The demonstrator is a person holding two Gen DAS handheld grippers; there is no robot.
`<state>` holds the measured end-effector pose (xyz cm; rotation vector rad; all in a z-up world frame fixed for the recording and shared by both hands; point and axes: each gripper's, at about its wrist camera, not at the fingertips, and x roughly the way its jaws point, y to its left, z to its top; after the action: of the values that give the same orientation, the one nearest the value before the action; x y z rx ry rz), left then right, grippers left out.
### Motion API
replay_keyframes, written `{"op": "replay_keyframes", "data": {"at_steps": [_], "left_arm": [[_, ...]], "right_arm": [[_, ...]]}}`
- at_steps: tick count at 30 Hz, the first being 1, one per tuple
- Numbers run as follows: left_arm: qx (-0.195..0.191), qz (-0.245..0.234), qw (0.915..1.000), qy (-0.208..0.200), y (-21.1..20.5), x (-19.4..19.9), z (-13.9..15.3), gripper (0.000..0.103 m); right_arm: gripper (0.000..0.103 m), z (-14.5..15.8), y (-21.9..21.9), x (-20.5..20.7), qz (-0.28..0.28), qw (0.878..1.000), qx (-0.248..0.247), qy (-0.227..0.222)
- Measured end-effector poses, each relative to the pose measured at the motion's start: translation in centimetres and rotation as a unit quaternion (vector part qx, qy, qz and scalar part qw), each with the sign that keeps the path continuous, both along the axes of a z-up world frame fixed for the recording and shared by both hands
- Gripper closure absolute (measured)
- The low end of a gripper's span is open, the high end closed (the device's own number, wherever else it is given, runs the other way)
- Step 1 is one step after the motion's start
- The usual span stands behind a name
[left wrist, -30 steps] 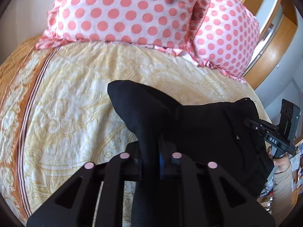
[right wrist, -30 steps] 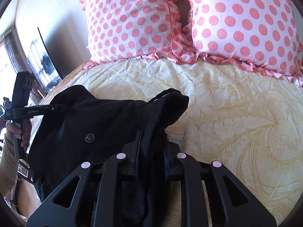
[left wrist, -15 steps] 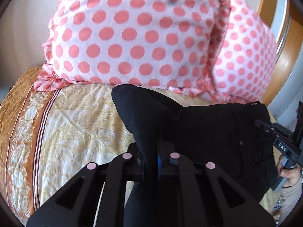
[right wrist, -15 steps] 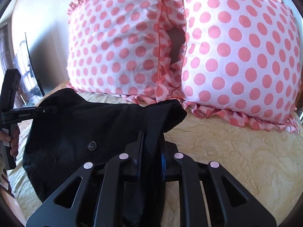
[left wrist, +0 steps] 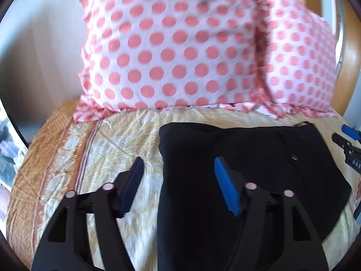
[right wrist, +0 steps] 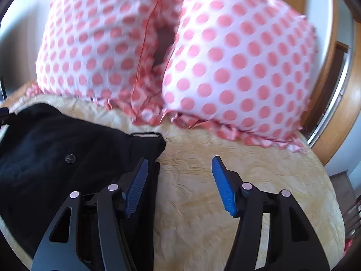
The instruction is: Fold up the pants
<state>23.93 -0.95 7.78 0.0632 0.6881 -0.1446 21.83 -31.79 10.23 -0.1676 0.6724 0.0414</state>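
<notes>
Left wrist view: The left gripper (left wrist: 178, 169) is seen spread wide, nothing between its blue pads (left wrist: 225, 187). The pants (left wrist: 237, 180) are laid flat on the bed (left wrist: 117, 149), their left edge running between the two fingers, so that one pad is over bedspread and the other over black cloth. The far edge of the pants is set just short of the pillows (left wrist: 180, 45), a narrow strip of bedspread being left between. Open bedspread is seen to the left, as far as the orange border. The right gripper (left wrist: 347, 151) is partly seen at the right margin, just beyond the waist edge.

Right wrist view: The right gripper (right wrist: 180, 171) is likewise spread wide and empty. The waist corner of the pants (right wrist: 67, 158), with button (right wrist: 70, 158) uppermost, is seen under the left-side pad. Wide bare bed (right wrist: 225, 158) is seen ahead and to the right, up to the pillows (right wrist: 225, 56).

Change from 0.5 s ago: both grippers, then clamped on raised folds of cloth, have been opened; the cloth has dropped flat onto the bed.
</notes>
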Motion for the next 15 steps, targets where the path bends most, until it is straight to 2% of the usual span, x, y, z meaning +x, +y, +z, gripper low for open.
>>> {"op": "replay_keyframes", "data": {"at_steps": [1, 4, 6, 8, 9, 11, 14, 15], "left_arm": [[-0.013, -0.016, 0.9998, -0.001, -0.2, -1.5, 0.3, 0.031], [-0.062, -0.070, 0.9949, 0.036, -1.5, -5.7, -0.8, 0.026], [-0.071, -0.091, 0.9915, 0.060, -2.7, -7.2, -2.1, 0.025], [-0.063, -0.100, 0.9892, 0.087, -4.0, -7.5, -3.9, 0.025], [-0.058, -0.098, 0.9889, 0.096, -4.1, -7.6, -4.7, 0.025], [-0.053, -0.092, 0.9898, 0.095, -4.5, -7.4, -5.9, 0.021], [-0.049, -0.086, 0.9914, 0.085, -5.0, -6.9, -6.1, 0.014], [-0.055, -0.081, 0.9914, 0.086, -4.9, -6.9, -5.9, 0.014]], "right_arm": [[0.042, 0.1, 0.5, -1.3, 0.024, 1.000, 0.011, 0.006], [0.043, -0.6, 3.1, -4.7, 0.082, 0.996, -0.001, 0.027], [0.043, -1.7, 5.0, -6.1, 0.108, 0.993, -0.016, 0.046], [0.043, -3.6, 6.4, -6.2, 0.104, 0.990, -0.047, 0.086], [0.043, -4.3, 6.6, -6.2, 0.097, 0.990, -0.046, 0.093], [0.042, -4.4, 6.0, -5.9, 0.076, 0.992, -0.012, 0.102], [0.036, -4.2, 5.7, -5.8, 0.061, 0.992, 0.002, 0.108], [0.036, -3.8, 5.1, -6.1, 0.048, 0.993, 0.027, 0.102]]}}
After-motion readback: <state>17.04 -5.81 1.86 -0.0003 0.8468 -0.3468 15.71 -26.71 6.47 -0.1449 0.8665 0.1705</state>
